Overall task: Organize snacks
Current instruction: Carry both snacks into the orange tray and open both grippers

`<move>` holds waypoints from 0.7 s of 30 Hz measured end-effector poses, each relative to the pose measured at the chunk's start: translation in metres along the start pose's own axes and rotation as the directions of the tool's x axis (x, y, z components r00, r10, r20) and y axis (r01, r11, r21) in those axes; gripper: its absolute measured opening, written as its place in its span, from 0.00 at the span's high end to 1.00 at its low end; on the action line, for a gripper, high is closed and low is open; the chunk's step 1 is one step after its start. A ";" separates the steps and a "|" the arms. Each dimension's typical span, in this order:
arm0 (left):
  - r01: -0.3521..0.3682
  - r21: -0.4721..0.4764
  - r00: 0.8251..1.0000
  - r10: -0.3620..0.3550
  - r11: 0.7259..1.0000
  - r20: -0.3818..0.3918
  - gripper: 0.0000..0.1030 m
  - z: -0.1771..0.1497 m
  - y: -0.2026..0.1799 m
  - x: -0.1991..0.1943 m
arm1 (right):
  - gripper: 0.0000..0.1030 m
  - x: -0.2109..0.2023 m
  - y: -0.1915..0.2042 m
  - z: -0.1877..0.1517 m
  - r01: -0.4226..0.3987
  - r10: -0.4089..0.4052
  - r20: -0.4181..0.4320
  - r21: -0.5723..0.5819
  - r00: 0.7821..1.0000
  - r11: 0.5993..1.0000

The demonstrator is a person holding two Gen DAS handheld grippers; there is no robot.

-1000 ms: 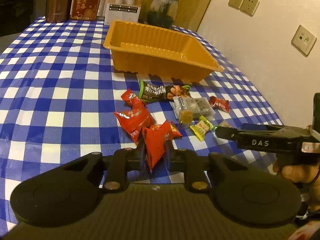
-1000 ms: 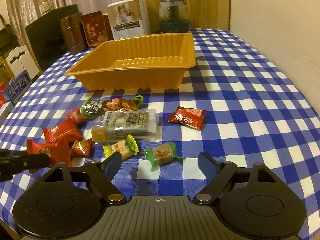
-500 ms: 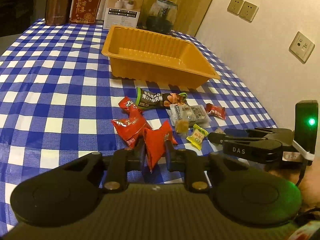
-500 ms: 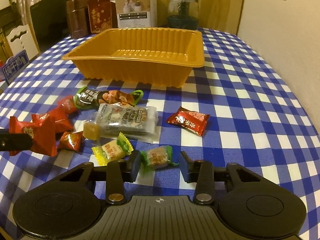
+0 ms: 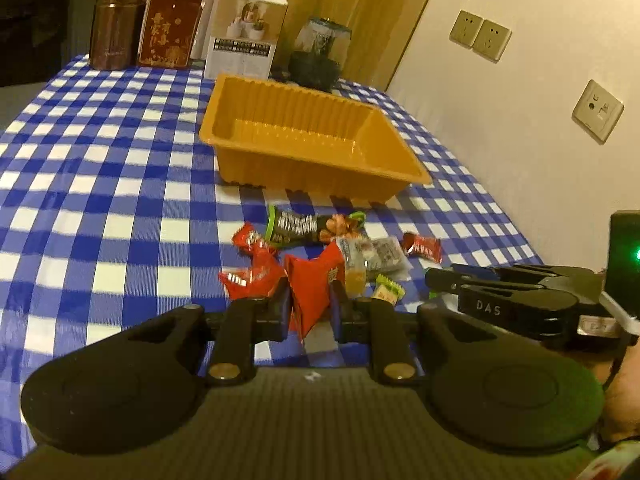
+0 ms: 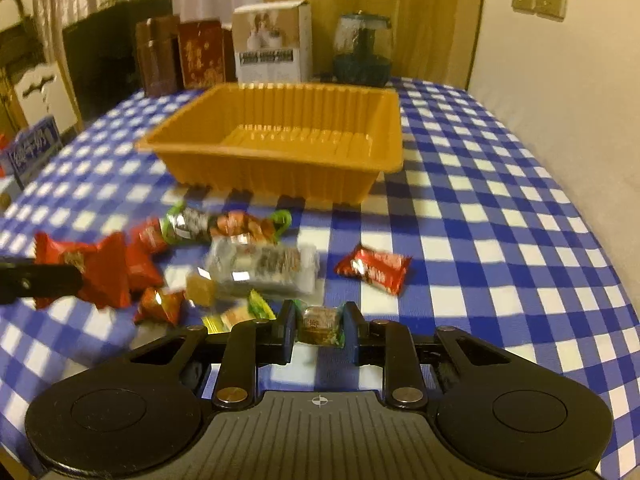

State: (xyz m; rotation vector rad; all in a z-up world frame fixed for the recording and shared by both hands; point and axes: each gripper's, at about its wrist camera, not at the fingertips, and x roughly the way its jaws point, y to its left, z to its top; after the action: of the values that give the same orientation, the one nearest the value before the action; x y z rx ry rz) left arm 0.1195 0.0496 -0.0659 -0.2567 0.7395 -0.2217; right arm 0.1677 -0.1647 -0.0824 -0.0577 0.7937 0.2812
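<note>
A green-wrapped candy (image 6: 320, 325) sits low in the centre of the right wrist view, pinched between the pads of the right gripper (image 6: 319, 334), whose jaws have just been closing onto it. In the left wrist view the left gripper (image 5: 310, 307) is clamped on a red snack packet (image 5: 310, 286) at lower centre. Other snacks lie loose on the blue checked tablecloth (image 6: 500, 248) just above both grippers: a green-ended bar (image 6: 224, 222), a clear packet (image 6: 264, 266) and a small red candy (image 6: 374, 266). The orange tray (image 6: 280, 148) stands behind them, mid-frame, nothing in it.
</note>
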 end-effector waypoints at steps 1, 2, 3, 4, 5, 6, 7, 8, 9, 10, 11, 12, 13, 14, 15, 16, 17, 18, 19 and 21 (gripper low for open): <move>-0.002 0.003 1.000 0.002 1.000 0.006 0.83 0.004 -0.001 0.000 | 0.75 -0.003 0.002 0.005 -0.002 0.002 0.015 0.002 1.000 1.000; -0.003 0.007 1.000 0.003 1.000 0.013 0.83 0.009 -0.002 0.000 | 0.75 -0.006 0.004 0.011 -0.006 0.006 0.034 0.006 0.999 1.000; -0.004 0.009 1.000 0.003 1.000 0.021 0.83 0.014 -0.002 0.001 | 0.75 -0.009 0.006 0.016 -0.009 0.009 0.051 0.009 0.999 1.000; -0.003 0.011 0.999 0.002 1.000 0.033 0.83 0.021 -0.003 0.001 | 0.75 -0.012 0.007 0.022 -0.012 0.011 0.069 0.015 0.998 1.000; -0.004 0.014 0.999 0.003 1.000 0.042 0.83 0.027 -0.004 0.001 | 0.75 -0.014 0.007 0.028 -0.014 0.012 0.085 0.022 0.996 1.000; -0.006 0.019 0.999 0.005 1.000 0.053 0.83 0.033 -0.005 0.002 | 0.75 -0.016 0.008 0.036 -0.020 0.016 0.103 0.034 0.995 0.999; -0.007 0.024 0.998 0.006 1.000 0.065 0.83 0.040 -0.006 0.004 | 0.75 -0.017 0.009 0.042 -0.024 0.019 0.117 0.042 0.993 0.999; -0.008 0.029 0.997 0.006 1.000 0.081 0.83 0.048 -0.007 0.005 | 0.75 -0.018 0.009 0.049 -0.026 0.020 0.130 0.044 0.991 0.999; -0.008 0.030 0.996 0.005 1.000 0.091 0.83 0.054 -0.007 0.007 | 0.75 -0.018 0.010 0.056 -0.027 0.020 0.143 0.045 0.990 0.999; -0.008 0.031 0.995 0.005 0.999 0.104 0.83 0.061 -0.007 0.009 | 0.75 -0.017 0.011 0.062 -0.029 0.022 0.151 0.047 0.988 0.998; -0.009 0.032 0.993 0.006 0.999 0.114 0.83 0.068 -0.006 0.011 | 0.75 -0.016 0.012 0.068 -0.033 0.025 0.157 0.050 0.987 0.998; -0.011 0.032 0.992 0.007 0.999 0.125 0.83 0.074 -0.006 0.014 | 0.75 -0.015 0.012 0.075 -0.037 0.028 0.165 0.053 0.986 0.998; -0.013 0.031 0.991 0.009 0.999 0.134 0.83 0.080 -0.005 0.018 | 0.75 -0.014 0.012 0.080 -0.038 0.028 0.170 0.053 0.985 0.998; -0.015 0.027 0.990 0.011 1.000 0.140 0.83 0.086 -0.004 0.021 | 0.75 -0.011 0.012 0.084 -0.037 0.027 0.174 0.054 0.984 0.998; -0.017 0.023 0.989 0.013 1.000 0.146 0.83 0.092 -0.003 0.026 | 0.75 -0.007 0.011 0.090 -0.036 0.026 0.175 0.059 0.984 0.998; -0.018 0.019 0.988 0.015 1.000 0.151 0.83 0.098 -0.002 0.030 | 0.75 -0.003 0.009 0.095 -0.039 0.027 0.173 0.066 0.984 0.997; -0.021 0.016 0.988 0.019 1.000 0.154 0.83 0.103 0.000 0.035 | 0.75 0.001 0.007 0.098 -0.042 0.029 0.173 0.073 0.984 0.996; -0.024 0.013 0.988 0.022 1.000 0.156 0.83 0.108 0.002 0.040 | 0.75 0.005 0.006 0.103 -0.044 0.030 0.174 0.075 0.984 0.996; -0.026 0.011 0.987 0.024 1.000 0.158 0.83 0.112 0.004 0.045 | 0.75 0.009 0.005 0.107 -0.042 0.029 0.174 0.073 0.984 0.996; -0.033 0.009 0.987 0.031 0.999 0.159 0.83 0.119 0.008 0.056 | 0.75 0.018 0.002 0.114 -0.046 0.032 0.170 0.078 0.985 0.996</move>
State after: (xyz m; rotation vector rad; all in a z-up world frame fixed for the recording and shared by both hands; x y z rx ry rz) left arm 0.2426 0.0588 -0.0192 -0.2487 0.5841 -0.1730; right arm 0.2586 -0.1406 -0.0151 0.0577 0.6378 0.2866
